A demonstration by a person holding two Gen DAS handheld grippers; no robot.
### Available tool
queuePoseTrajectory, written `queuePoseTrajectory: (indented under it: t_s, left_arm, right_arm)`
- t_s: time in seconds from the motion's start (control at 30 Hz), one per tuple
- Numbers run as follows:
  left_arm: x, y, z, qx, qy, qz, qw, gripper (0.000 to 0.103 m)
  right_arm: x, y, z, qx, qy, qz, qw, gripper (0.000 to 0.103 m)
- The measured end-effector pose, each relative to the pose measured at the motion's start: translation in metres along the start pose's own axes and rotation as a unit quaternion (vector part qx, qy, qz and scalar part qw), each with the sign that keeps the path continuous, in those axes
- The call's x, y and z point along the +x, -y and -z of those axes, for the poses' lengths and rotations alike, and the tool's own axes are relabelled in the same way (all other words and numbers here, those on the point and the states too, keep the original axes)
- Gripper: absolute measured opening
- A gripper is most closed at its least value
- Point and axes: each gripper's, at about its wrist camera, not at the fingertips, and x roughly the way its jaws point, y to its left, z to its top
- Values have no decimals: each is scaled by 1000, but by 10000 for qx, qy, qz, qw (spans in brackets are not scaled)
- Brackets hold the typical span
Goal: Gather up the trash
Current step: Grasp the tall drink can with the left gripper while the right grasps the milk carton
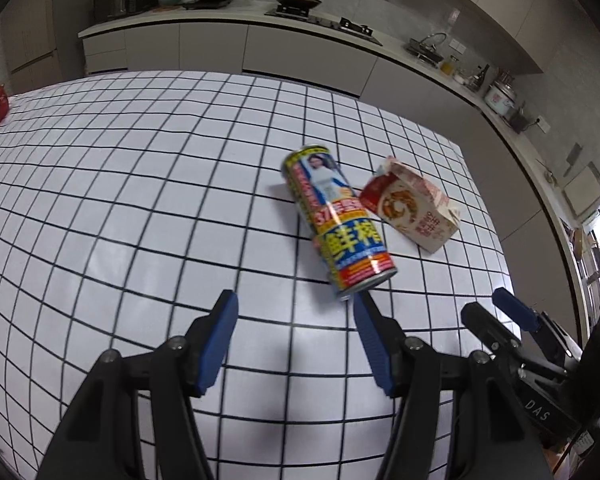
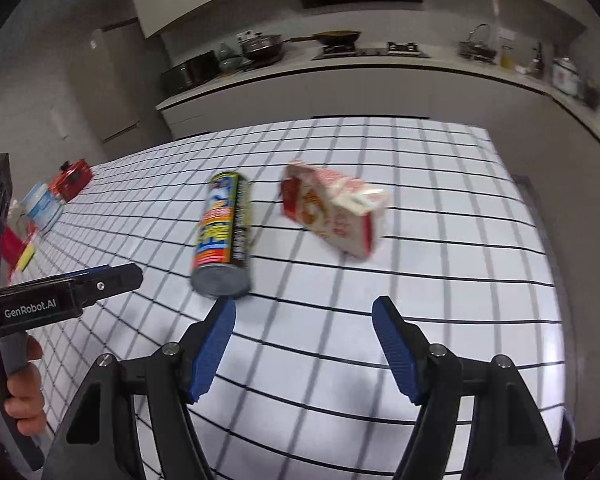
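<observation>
A yellow, red and blue drink can lies on its side on the white checked tablecloth. A crumpled red-and-white carton lies just right of it. My left gripper is open and empty, just short of the can's near end. The can and the carton also show in the right wrist view. My right gripper is open and empty, a little in front of both. It also shows at the right edge of the left wrist view, and the left gripper shows at the left of the right wrist view.
A red box, a blue-white packet and red and yellow items lie at the table's far left. A kitchen counter with pans, a hob and a sink runs behind the table. The table's right edge is close.
</observation>
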Motion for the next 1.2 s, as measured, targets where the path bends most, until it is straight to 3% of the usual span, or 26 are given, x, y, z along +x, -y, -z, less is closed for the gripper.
queuePoseTrajectory:
  t_s: [0.2,0.5,0.83,1.2]
  left_arm:
    - [10,14,-1,-17,-86,26,10000,62]
    - [18,17,-7,-224,-34,-40,9997,65]
    - [15,15,-6,-52,42,-340,9994,65]
    - [15,19,-5,-61,-6,-223,9997,65]
  right_arm:
    - [-7,25,-4,153,102,479,9987,73]
    - [5,26,-18,41,75,410,9991,73]
    - [14,19,-20,-51,21,308,9995,73]
    - [10,24,-17,36,35,414,9991,73]
